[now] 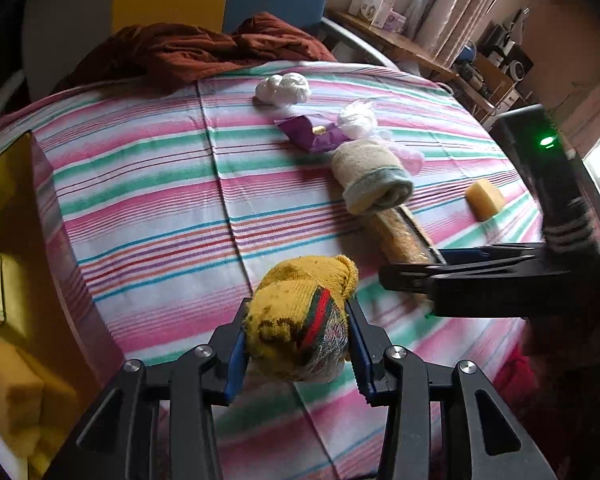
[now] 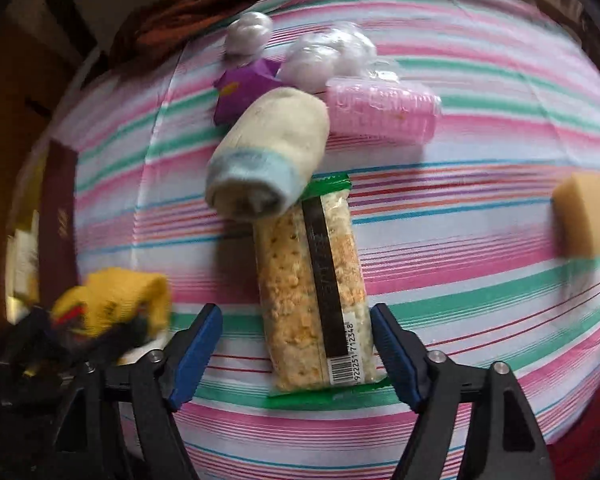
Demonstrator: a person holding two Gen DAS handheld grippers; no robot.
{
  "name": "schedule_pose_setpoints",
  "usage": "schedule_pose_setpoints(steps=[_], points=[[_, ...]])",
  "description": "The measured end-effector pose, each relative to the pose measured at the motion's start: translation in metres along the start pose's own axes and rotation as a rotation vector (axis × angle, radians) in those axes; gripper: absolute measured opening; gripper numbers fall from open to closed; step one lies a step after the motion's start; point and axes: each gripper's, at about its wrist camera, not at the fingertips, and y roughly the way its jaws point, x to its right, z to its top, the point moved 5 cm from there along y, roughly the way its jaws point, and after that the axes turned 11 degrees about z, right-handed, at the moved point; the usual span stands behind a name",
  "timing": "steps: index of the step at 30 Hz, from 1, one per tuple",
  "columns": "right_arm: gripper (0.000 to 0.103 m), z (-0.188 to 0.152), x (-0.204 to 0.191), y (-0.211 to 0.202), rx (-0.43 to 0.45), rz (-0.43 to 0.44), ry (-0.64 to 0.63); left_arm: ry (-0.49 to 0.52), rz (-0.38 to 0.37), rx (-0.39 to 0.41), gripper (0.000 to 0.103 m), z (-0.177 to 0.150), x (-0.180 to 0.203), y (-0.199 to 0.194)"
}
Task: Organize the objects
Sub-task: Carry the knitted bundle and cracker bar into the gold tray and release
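Note:
My left gripper (image 1: 298, 332) is shut on a rolled yellow sock (image 1: 300, 304) with a red and green band, held just above the striped sheet (image 1: 160, 200). That sock (image 2: 120, 296) shows blurred at the lower left of the right wrist view. My right gripper (image 2: 296, 320) stands open and points down over a long packet of crackers (image 2: 312, 288). Its blue pads sit on either side of the packet's near end without touching it. In the left wrist view the right gripper (image 1: 392, 278) hovers over the same packet (image 1: 400, 236). A rolled cream sock (image 2: 268, 152) with a blue cuff lies across the packet's far end.
Beyond the cream sock lie a purple packet (image 2: 244, 88), a pink roll (image 2: 380, 110) and two white bagged bundles (image 2: 328, 56). A yellow sponge (image 2: 584, 220) sits at the right. An open yellow box (image 1: 16, 200) holding sponges (image 1: 8, 392) stands at the left. A brown blanket (image 1: 196, 48) is heaped at the back.

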Motion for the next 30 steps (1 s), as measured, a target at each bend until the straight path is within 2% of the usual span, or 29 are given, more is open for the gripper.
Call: schedule_pose_setpoints(steps=[1,2,6,17,20,22,30], points=[[0.051,-0.001,0.000,-0.001,0.004,-0.034,-0.011,0.000,-0.008,0.008,0.044,-0.002,0.000,-0.006],[0.047,-0.003,0.000,-0.002,0.009,-0.066,-0.019,0.000,-0.014,0.015,0.044,-0.003,-0.001,-0.010],[0.045,-0.014,-0.003,-0.007,0.006,-0.054,-0.018,0.001,-0.034,0.067,0.044,-0.009,-0.006,-0.035],[0.045,-0.056,-0.053,-0.019,-0.005,0.125,-0.078,-0.076,-0.034,0.186,0.044,-0.021,-0.044,-0.087],[0.045,-0.068,-0.067,-0.029,0.031,0.224,-0.098,-0.102,-0.008,0.213,0.044,-0.026,-0.060,-0.099],[0.045,-0.070,-0.079,-0.035,0.058,0.256,-0.113,-0.120,0.014,0.235,0.044,-0.029,-0.072,-0.107],[0.045,-0.062,-0.143,-0.053,0.143,0.330,-0.212,-0.170,0.134,0.339,0.044,-0.039,-0.116,-0.141]])
